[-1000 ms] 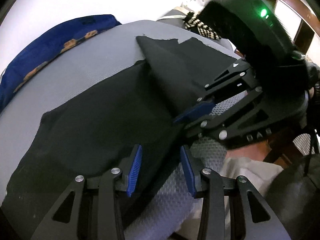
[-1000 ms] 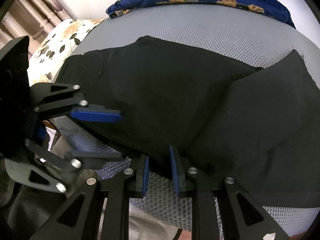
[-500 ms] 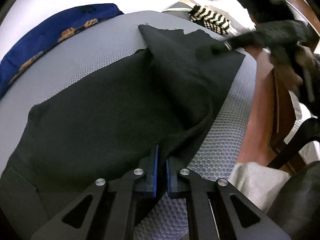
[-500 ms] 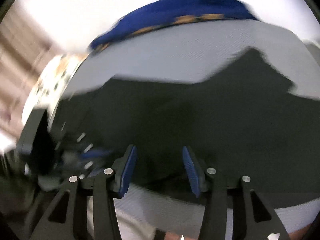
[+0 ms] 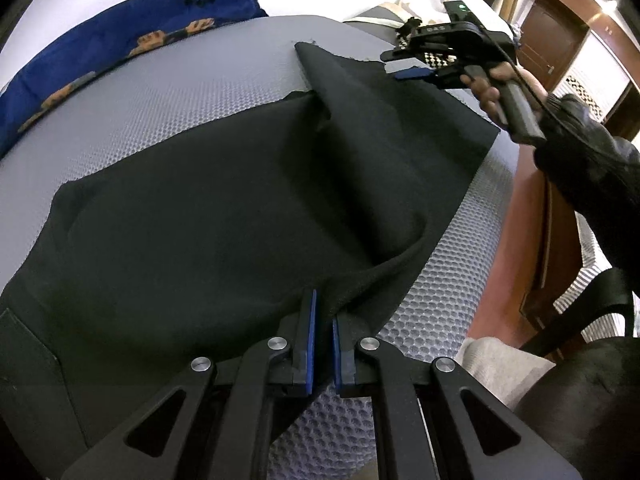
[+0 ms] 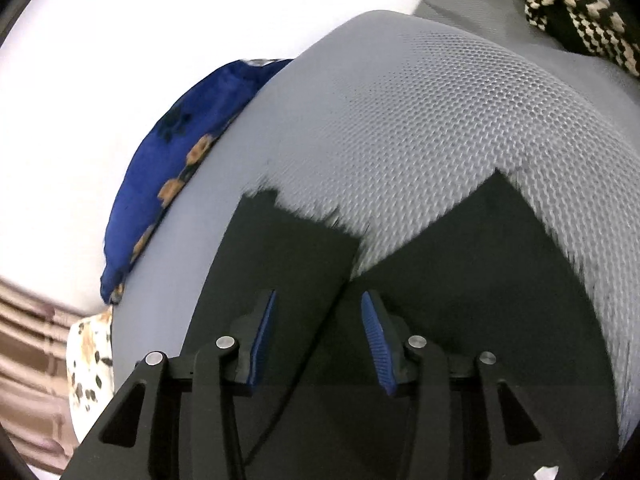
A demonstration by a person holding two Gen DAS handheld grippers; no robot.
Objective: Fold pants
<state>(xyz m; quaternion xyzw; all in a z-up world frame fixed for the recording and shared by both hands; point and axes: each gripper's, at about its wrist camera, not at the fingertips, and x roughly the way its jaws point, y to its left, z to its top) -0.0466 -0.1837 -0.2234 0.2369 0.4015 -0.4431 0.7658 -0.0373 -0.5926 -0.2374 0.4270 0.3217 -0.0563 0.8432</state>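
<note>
- Black pants [image 5: 224, 216] lie spread on a grey mesh-covered mattress [image 5: 168, 92], the two legs running to the far end, one overlapping the other along a raised fold.
- Left gripper [image 5: 323, 344]: jaws nearly together, blue pads pinching the near edge of the pants, which rises in a ridge into the grip.
- Right gripper [image 6: 316, 332]: jaws partly apart and closing, hovering over the leg ends [image 6: 288, 248]; nothing is pressed between the pads.
- In the left wrist view the right gripper [image 5: 416, 74] is held by a hand [image 5: 490, 92] in a dark sleeve.
- A blue patterned pillow [image 5: 120, 36] lies at the mattress's far side.
- A black-and-cream knit item [image 6: 576, 8] lies beyond the leg ends.
</note>
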